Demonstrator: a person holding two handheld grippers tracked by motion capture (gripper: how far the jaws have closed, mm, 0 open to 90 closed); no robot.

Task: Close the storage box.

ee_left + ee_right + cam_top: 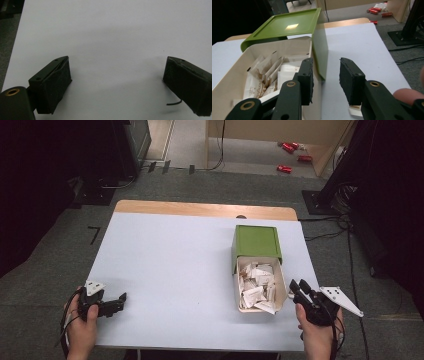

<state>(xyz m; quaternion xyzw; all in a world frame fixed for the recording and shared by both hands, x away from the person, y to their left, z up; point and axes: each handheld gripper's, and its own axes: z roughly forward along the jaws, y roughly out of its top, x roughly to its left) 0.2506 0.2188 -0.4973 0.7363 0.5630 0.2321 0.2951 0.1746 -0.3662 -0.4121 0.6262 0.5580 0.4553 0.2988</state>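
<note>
Green on its casing and cream on its pulled-out tray, the drawer box (257, 242) stands on the right half of the pale table (170, 270), the tray (232, 72) full of white and brown paper sachets (258, 287) whose brown print is too small to read. The right gripper (296, 287) sits just beside the tray's near right corner, jaws partly apart with nothing between them. The left gripper (121, 299) rests at the table's near left corner, jaws spread wide over bare tabletop.
</note>
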